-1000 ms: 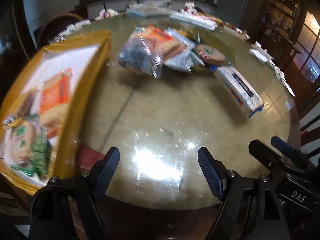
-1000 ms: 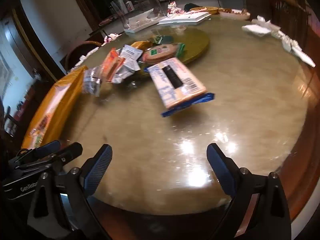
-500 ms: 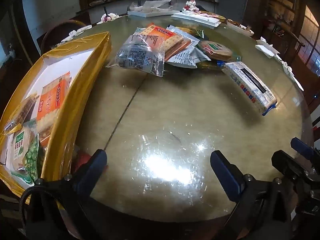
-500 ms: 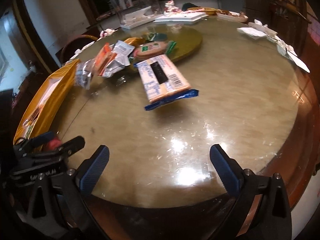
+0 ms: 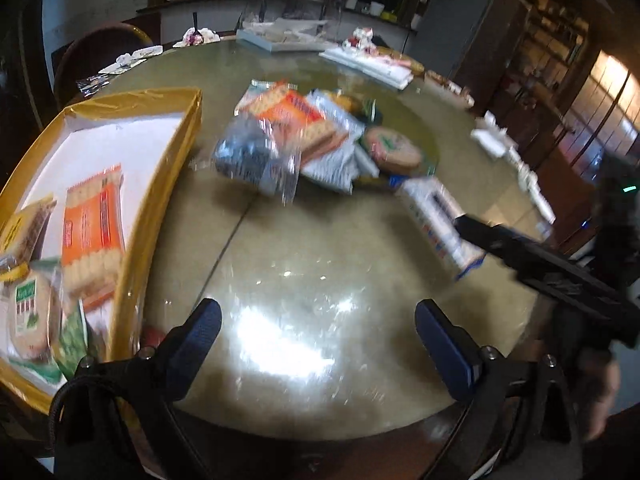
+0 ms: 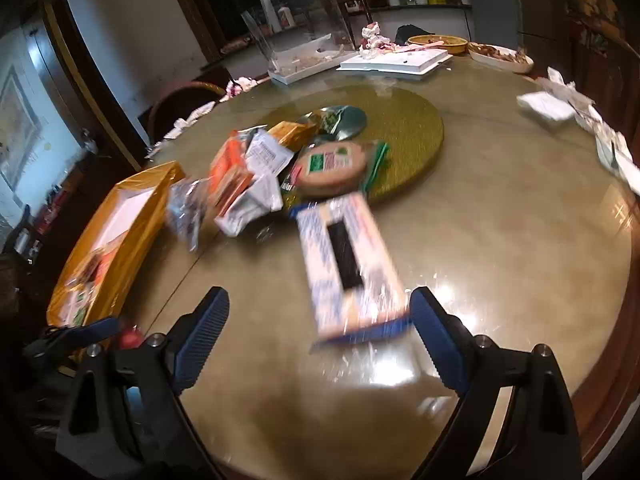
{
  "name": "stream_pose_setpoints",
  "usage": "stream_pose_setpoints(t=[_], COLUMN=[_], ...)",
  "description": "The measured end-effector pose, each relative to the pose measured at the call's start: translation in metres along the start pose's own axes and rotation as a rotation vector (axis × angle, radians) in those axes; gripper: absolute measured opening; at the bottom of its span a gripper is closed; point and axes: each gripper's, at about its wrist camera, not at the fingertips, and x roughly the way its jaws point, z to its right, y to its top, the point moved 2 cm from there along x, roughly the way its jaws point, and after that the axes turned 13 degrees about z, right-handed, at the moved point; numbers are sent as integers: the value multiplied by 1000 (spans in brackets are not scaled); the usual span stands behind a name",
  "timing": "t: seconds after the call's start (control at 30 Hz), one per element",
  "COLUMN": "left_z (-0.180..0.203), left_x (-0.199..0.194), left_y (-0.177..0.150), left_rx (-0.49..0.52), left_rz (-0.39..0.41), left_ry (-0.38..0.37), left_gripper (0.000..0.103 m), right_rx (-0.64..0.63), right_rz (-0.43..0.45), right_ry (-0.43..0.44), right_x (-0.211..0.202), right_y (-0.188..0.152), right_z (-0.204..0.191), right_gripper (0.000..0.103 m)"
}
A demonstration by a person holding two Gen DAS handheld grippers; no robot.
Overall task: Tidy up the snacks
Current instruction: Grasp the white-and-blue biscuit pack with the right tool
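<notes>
A pile of snack packets [image 5: 296,140] lies mid-table, also in the right wrist view [image 6: 256,176]. A long white and blue cracker pack [image 6: 348,264] lies nearest, its near end between the tips of my open right gripper [image 6: 320,324]; it also shows in the left wrist view [image 5: 436,220]. A yellow-rimmed box [image 5: 176,168] at the left holds an orange cracker pack [image 5: 92,228] and several other snacks. My left gripper [image 5: 318,336] is open and empty over bare table near the front edge. The right gripper's body [image 5: 552,276] reaches in from the right.
The round glossy table [image 5: 320,264] has a yellow turntable [image 6: 408,128] in the middle. White trays [image 6: 396,60], a clear container [image 6: 296,36], a bowl [image 6: 500,54] and tissues [image 6: 552,100] line the far and right edges. A chair [image 5: 96,56] stands behind the box.
My right gripper has moved forward to the white and blue cracker pack, which now lies between its tips. My left gripper has shifted a little; both stay open.
</notes>
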Motion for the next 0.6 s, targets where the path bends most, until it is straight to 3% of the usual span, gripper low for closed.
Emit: stream_pose_setpoints(t=[0.17,0.23,0.3,0.53,0.6], left_z=[-22,-31,-45,-53,-53], left_x=[13,24,35,65,82], left_y=[37,47,58,93,100], left_rx=[-125,-158,-223,-298,-315], left_rz=[18,7,13,7,-14], left_ry=[-6,-2,52,102,146], left_gripper=[98,97,97,97,97], right_rx=[-27,-35,-45,-80,-85], right_rz=[-63,-82,-84,-56,-53], right_ry=[-74,-79,-89,-103,-103], right_x=[35,42,41,19,14], right_y=[5,0,-7,-28,-32], right_z=[6,6,5,-8,-11], right_gripper=[80,71,62,60,60])
